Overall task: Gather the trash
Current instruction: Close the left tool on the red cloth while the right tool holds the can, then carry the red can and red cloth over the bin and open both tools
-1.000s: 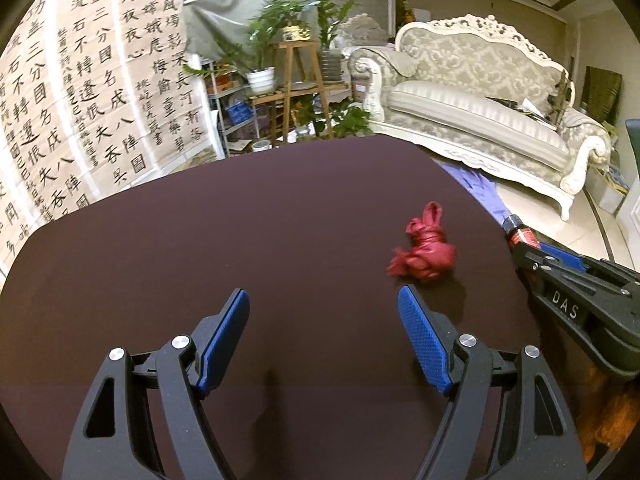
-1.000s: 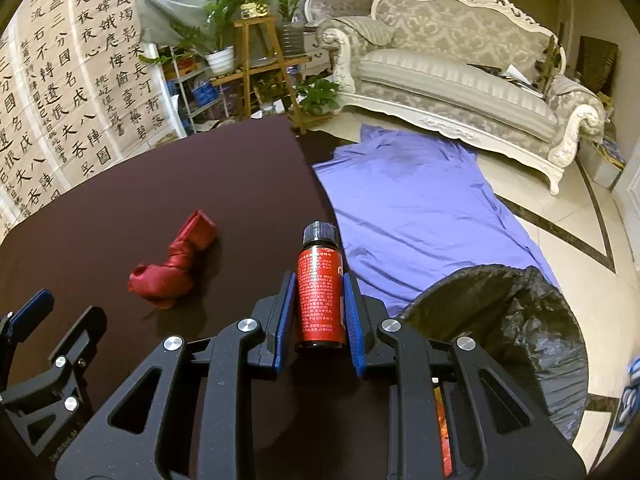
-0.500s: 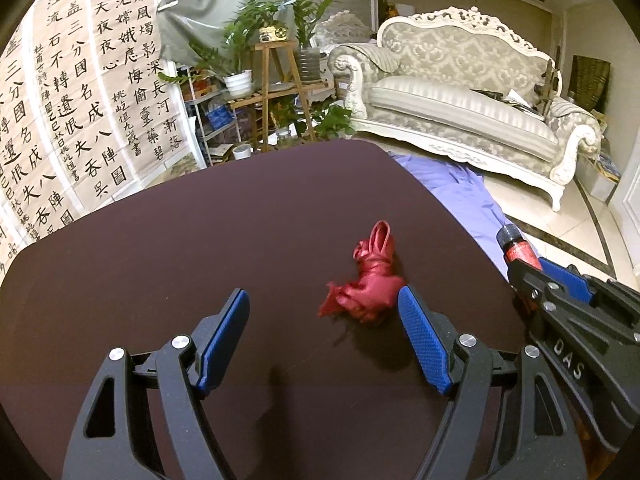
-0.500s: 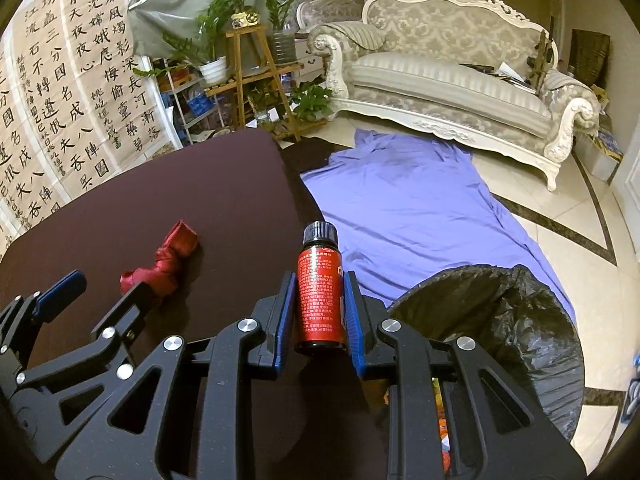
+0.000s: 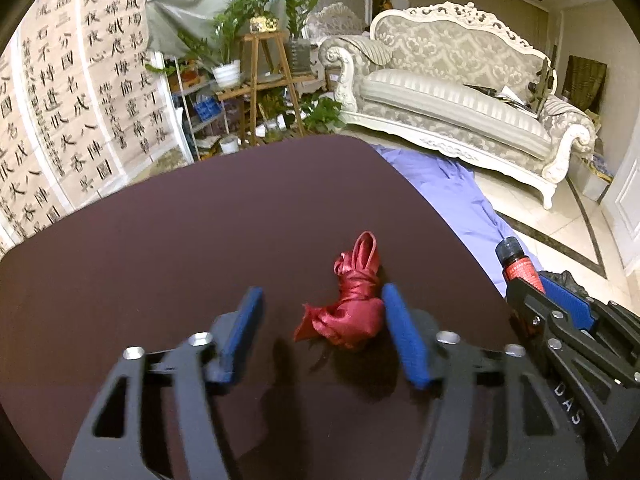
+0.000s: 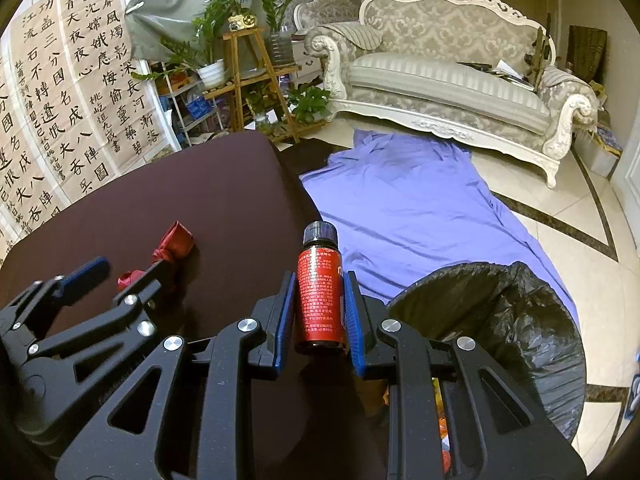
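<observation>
Red cloth wad [image 5: 352, 304], crumpled and knotted, lies on the dark brown table [image 5: 180, 240], toward its right side. Left gripper [image 5: 322, 320] is down at it with the wad between the jaws; jaws closing. Right blue pad [image 5: 404, 340] touches the wad's side, left blue pad [image 5: 244, 328] is still clear of it, so no clamp on it yet. Right gripper [image 6: 319, 308] is clenched on a small red bottle [image 6: 320, 300] with a black cap, held upright, pads pressing both sides, just past the table's right edge. Black bin bag [image 6: 500, 320] sits open on the floor, below and right of the bottle. Purple sheet [image 6: 400, 200] is spread on the floor between the table and a white sofa [image 6: 440, 80].
</observation>
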A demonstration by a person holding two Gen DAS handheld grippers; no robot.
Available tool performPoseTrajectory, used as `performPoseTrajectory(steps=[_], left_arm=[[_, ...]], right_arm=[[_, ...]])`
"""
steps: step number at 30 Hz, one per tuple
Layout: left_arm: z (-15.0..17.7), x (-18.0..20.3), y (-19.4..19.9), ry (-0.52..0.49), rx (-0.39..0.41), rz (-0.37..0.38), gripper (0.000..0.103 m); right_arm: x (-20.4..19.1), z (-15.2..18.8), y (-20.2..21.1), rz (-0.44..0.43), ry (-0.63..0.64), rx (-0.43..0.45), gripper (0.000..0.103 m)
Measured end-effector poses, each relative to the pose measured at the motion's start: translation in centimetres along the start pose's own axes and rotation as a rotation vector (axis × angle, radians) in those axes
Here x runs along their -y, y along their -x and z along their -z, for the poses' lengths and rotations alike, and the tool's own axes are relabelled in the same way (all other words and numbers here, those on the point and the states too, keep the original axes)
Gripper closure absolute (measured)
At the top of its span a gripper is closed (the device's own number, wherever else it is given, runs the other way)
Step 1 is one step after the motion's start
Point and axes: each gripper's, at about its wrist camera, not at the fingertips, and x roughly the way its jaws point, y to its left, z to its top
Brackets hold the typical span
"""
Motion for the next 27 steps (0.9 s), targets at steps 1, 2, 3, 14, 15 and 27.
performPoseTrajectory(steps=[1,2,3,14,15,27], left_arm=[[0.0,-0.2,-0.1,0.006,-0.007,0.014,0.055],[0.1,-0.1,-0.1,0.008,-0.011,0.020,0.064],[0.1,-0.1,-0.1,0.008,-0.016,0.025,0.071],[0.9,-0.6,0.8,0.001,-0.008,0.038,0.081],[1.2,-0.8,1.1,0.004,-0.006,0.035,0.081],[3.6,-2.5,4.0,0.031,0.011,0.011,0.082]], right_arm=[[0.0,0.0,0.0,0.000,-0.001,0.000,0.080],[0.0,0.1,-0.1,0.000,-0.002,0.000,0.080],[0.0,0.0,-0.1,-0.001,-0.003,-0.001,0.080],[-0.1,0.1,0.0,-0.002,-0.001,-0.001,0.080],[-0.1,0.0,0.0,-0.002,-0.002,-0.001,0.080],[-2.0,1.5,1.1,-0.013,0.026,-0.001,0.080]])
